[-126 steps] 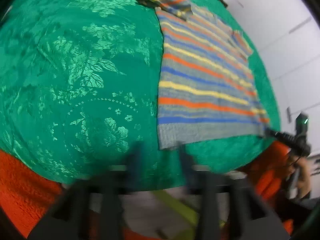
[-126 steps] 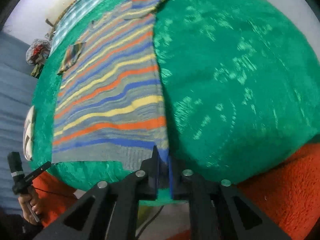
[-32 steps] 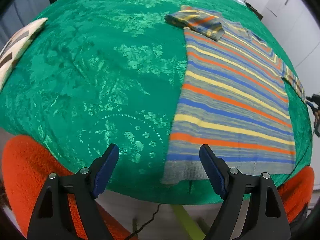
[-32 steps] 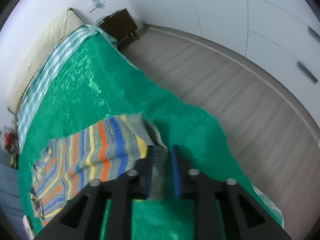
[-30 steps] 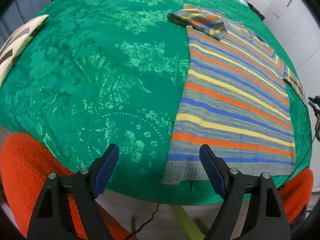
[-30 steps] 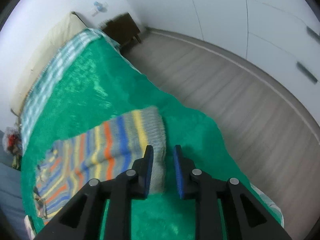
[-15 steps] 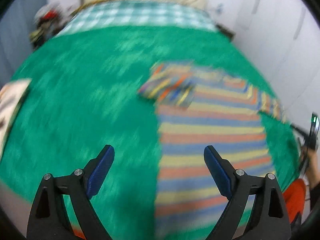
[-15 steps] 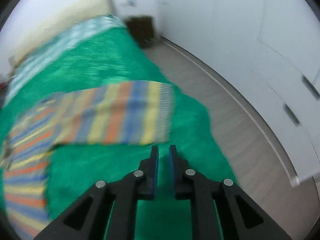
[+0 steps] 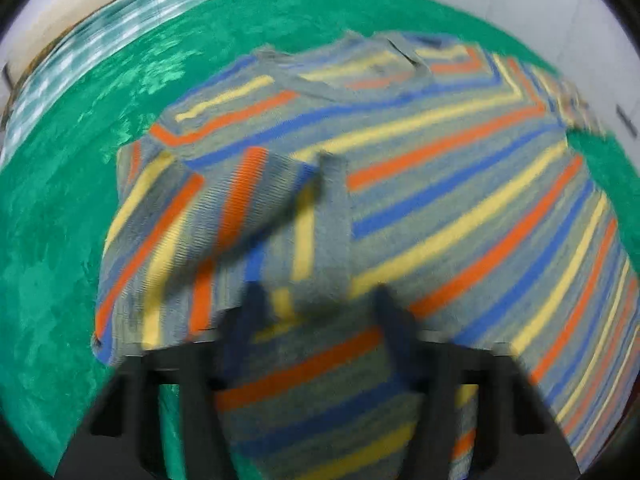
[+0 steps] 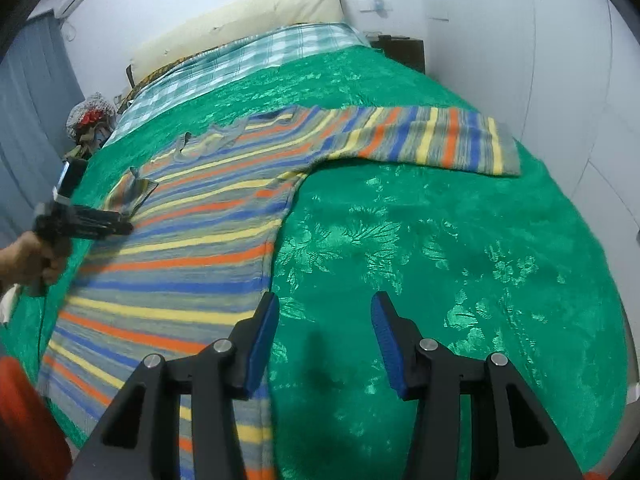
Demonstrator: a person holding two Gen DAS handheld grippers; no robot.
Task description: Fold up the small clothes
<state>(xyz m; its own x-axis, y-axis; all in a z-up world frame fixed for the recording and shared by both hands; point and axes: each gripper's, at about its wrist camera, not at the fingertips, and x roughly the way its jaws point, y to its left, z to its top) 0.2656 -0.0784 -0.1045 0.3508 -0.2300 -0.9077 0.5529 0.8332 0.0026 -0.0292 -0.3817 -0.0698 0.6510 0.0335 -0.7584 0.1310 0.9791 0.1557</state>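
Observation:
A striped sweater [image 10: 208, 236] with grey, orange, yellow and blue bands lies flat on the green bedspread [image 10: 460, 264]. Its right sleeve [image 10: 432, 142] stretches out straight to the side. Its left sleeve [image 9: 224, 220] lies crumpled and folded over the body. My left gripper [image 9: 316, 304] is open just above the sweater at that folded sleeve, blurred; it also shows in the right wrist view [image 10: 120, 226]. My right gripper [image 10: 324, 312] is open and empty over bare bedspread, beside the sweater's right side edge.
A checked sheet [image 10: 240, 56] and a cream pillow [image 10: 240, 16] lie at the bed's head. A dark nightstand [image 10: 400, 50] stands by the white wall. A bundle of things [image 10: 90, 116] sits at the far left. Something orange-red [image 10: 28, 420] is at the near left.
My right gripper has let go of the right sleeve, opened wide and drawn back over the bedspread. My left gripper has moved forward over the sweater to the crumpled left sleeve.

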